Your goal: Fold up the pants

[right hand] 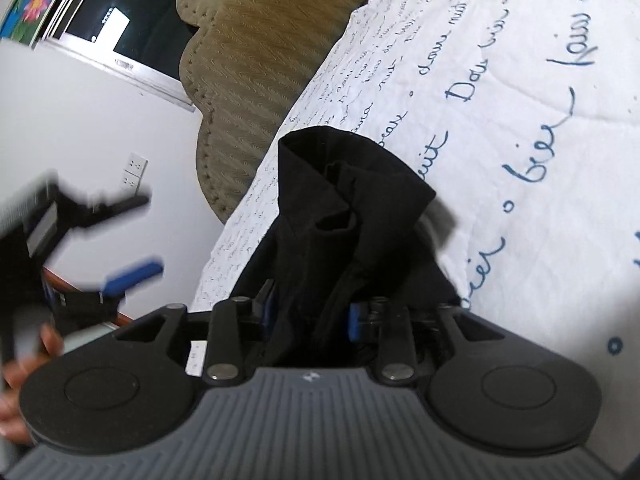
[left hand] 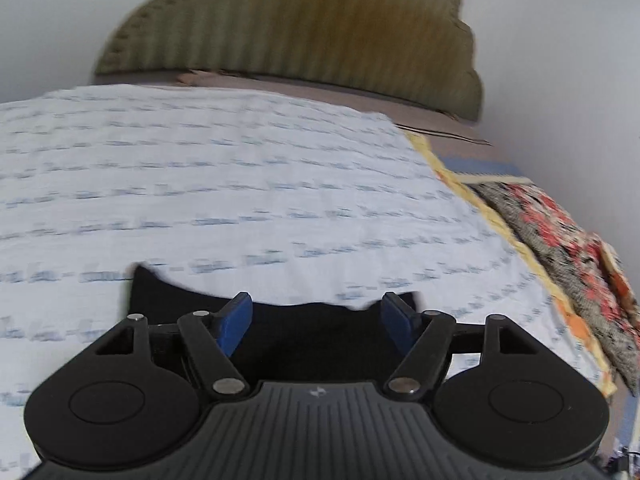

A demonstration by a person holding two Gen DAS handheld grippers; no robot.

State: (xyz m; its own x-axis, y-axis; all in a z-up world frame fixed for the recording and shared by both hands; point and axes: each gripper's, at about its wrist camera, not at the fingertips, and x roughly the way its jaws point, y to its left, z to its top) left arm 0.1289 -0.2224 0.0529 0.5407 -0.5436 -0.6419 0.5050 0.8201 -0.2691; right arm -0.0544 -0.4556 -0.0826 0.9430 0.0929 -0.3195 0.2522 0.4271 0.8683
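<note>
The black pants (right hand: pixel 344 208) lie bunched on a white bedsheet (right hand: pixel 520 140) printed with blue handwriting. My right gripper (right hand: pixel 310 312) is shut on a thick fold of the pants, with black cloth filling the space between its blue pads. My left gripper (left hand: pixel 320 318) is open, its blue pads wide apart just over an edge of the pants (left hand: pixel 304 332) on the sheet (left hand: pixel 200 180). In the right wrist view the left gripper (right hand: pixel 120 248) shows blurred at the left, open, with a hand behind it.
A tan padded headboard (left hand: pixel 304 28) stands at the far end of the bed, also in the right wrist view (right hand: pixel 248 52). A floral quilt (left hand: pixel 560 248) lies along the bed's right edge. White walls, a dark window (right hand: pixel 132 28) and wall sockets (right hand: pixel 134 172) are beyond.
</note>
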